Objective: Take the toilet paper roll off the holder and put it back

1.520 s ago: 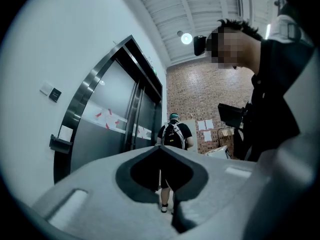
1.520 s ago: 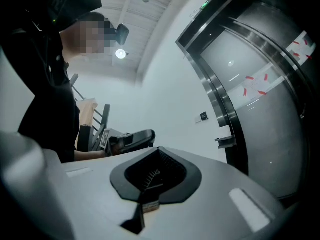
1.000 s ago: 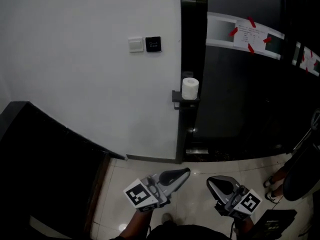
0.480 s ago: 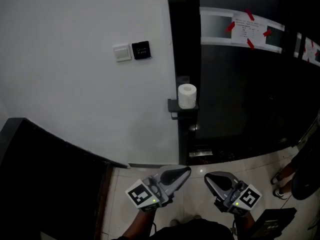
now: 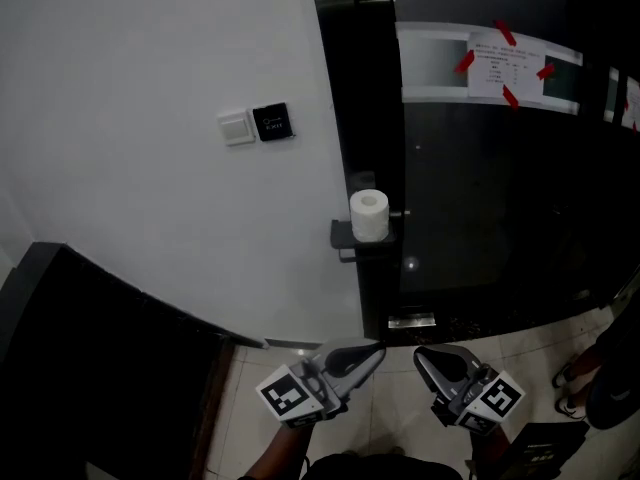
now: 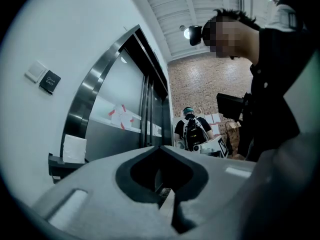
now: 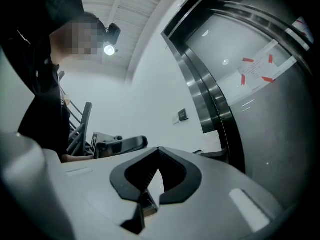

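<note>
White wall (image 5: pixel 150 68) with two switch plates (image 5: pixel 236 128), dark glass door (image 5: pixel 480 188), pale tiled floor (image 5: pixel 530 353)

A small dark shelf (image 5: pixel 343 236) jutted from the black door frame (image 5: pixel 362 118) beside the white wall (image 5: pixel 150 218). One white toilet paper roll (image 5: pixel 368 215) stood upright on it, hole facing up.

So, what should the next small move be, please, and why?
Probably raise the right gripper toward the roll, opening its jaws: the roll stands untouched on the holder, and this gripper and the left gripper are shut, well short of it.
</note>
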### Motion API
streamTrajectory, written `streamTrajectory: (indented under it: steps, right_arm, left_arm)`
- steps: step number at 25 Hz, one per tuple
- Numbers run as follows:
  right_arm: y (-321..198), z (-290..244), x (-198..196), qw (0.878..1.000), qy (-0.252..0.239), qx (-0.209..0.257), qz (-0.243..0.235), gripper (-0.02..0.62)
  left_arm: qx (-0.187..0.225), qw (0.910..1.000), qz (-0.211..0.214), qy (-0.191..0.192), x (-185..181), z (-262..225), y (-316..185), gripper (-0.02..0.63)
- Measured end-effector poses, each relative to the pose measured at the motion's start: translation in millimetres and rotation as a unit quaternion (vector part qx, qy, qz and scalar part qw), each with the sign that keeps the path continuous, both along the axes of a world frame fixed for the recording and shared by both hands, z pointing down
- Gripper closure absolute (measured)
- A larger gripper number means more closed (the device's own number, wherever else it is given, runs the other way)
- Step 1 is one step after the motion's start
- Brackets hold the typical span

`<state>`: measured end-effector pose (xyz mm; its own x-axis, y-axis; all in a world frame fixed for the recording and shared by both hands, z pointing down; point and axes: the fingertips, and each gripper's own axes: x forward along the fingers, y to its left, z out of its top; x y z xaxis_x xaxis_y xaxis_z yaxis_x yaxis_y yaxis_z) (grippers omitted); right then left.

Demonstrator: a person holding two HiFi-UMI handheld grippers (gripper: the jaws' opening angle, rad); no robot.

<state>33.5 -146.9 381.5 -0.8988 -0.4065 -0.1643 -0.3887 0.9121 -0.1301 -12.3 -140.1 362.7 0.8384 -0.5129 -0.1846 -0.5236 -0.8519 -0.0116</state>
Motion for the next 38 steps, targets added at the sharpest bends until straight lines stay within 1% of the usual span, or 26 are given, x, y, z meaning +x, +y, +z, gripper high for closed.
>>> streamTrajectory:
  steps: [4, 8, 10, 13, 14, 15, 17, 18, 22, 24, 25, 29, 31, 35, 38]
  right_arm:
    - [-14, 3, 0, 1.0, 0.001, -0.01, 0.009, 0.597]
    - [-33, -1, -1, 0.999, -0.021, -0.021, 0.042, 0.597]
    - [-47, 6, 2, 0.997, -0.023, -0.034, 0.063, 0.597]
    - [-61, 14, -4, 0.996, -0.022, -0.048, 0.076, 0.595]
    - [-65, 15, -7, 0.995, -0.021, -0.05, 0.08, 0.578]
    - [-71, 17, -10, 0.995, -0.021, -0.053, 0.083, 0.514]
    - [-83, 20, -16, 0.994, -0.014, -0.057, 0.087, 0.425]
    - [-90, 22, -20, 0.994, -0.008, -0.057, 0.089, 0.394]
    - [-127, 27, -34, 0.993, 0.02, -0.049, 0.108, 0.322]
    - [-152, 29, -42, 0.991, 0.032, -0.047, 0.122, 0.251]
    - [-165, 29, -45, 0.99, 0.039, -0.045, 0.131, 0.227]
    - [-216, 19, -65, 0.985, 0.063, -0.036, 0.156, 0.161]
    - [-239, 14, -76, 0.983, 0.075, -0.034, 0.163, 0.118]
    - [-283, 11, -97, 0.978, 0.099, -0.039, 0.18, 0.081]
    - [-311, 11, -108, 0.972, 0.111, -0.036, 0.204, 0.075]
  left_arm:
    - [-0.006, 0.9999, 0.008, -0.007, 5, 0, -9, 0.611]
    - [0.0, 0.9998, 0.013, -0.011, 0, -5, -21, 0.611]
    - [0.004, 0.9998, 0.016, -0.014, -3, -7, -24, 0.611]
    - [0.001, 0.9997, 0.015, -0.017, -11, -5, -29, 0.611]
    - [0.0, 0.9998, 0.015, -0.015, -14, -5, -31, 0.611]
    - [-0.001, 0.9998, 0.014, -0.015, -17, -4, -33, 0.611]
    - [-0.002, 0.9998, 0.011, -0.015, -23, -3, -38, 0.611]
    - [-0.003, 0.9999, 0.008, -0.013, -26, -2, -40, 0.611]
    - [-0.008, 0.9999, -0.01, 0.0, -41, -1, -53, 0.611]
    - [-0.014, 0.9998, -0.017, 0.002, -48, 3, -60, 0.611]
    - [-0.016, 0.9997, -0.018, 0.004, -50, 4, -63, 0.611]
    - [-0.013, 0.9996, -0.022, 0.011, -57, 4, -71, 0.611]
    - [-0.014, 0.9994, -0.027, 0.015, -59, 4, -73, 0.611]
    - [-0.017, 0.999, -0.037, 0.02, -67, 2, -73, 0.611]
    - [-0.019, 0.9982, -0.052, 0.023, -78, 3, -71, 0.611]
